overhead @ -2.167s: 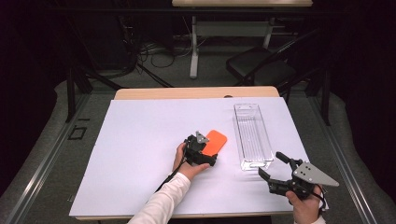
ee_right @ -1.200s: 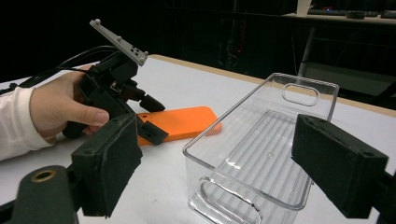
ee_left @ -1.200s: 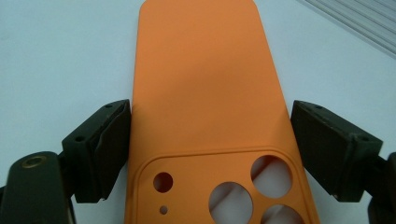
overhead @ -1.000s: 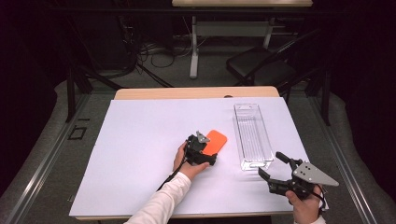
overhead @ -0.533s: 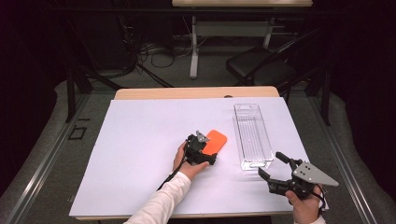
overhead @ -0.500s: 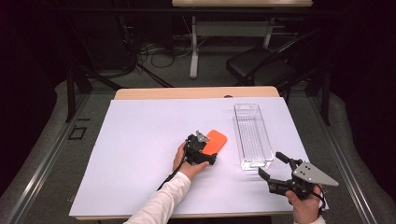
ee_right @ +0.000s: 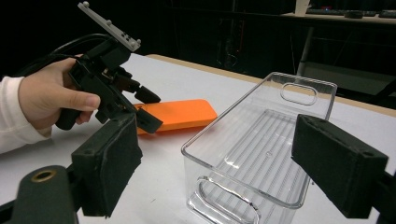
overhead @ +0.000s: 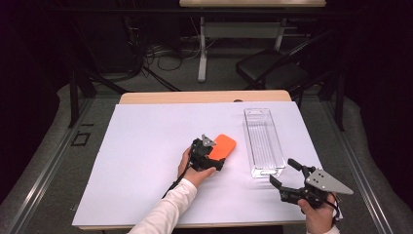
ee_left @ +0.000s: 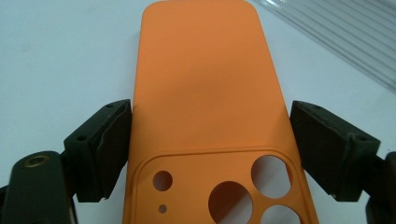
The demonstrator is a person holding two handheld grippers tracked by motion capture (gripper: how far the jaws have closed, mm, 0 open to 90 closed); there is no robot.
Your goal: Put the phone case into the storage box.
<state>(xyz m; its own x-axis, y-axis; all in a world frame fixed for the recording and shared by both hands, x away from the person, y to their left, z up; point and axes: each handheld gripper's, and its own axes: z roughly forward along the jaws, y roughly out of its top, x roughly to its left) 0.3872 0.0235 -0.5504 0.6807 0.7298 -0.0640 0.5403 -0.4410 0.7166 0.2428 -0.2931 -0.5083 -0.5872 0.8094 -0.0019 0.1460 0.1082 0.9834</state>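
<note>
Orange phone case (ee_left: pixel 205 93) lies flat on white surface (overhead: pixel 146 146) betw. left claw (overhead: pixel 214 157) jaws (wide, not gripping); right claw (overhead: pixel 287 178) wide, empty, near clear bin (overhead: pixel 263 141).

Orange phone case (ee_left: pixel 205 88) lies between the open left claw (ee_left: pixel 208 149) jaws.

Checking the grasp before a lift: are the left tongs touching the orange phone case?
Cannot tell. In the left gripper view the left tongs straddle the orange phone case; one pad meets its edge, the other seems barely apart.
</note>
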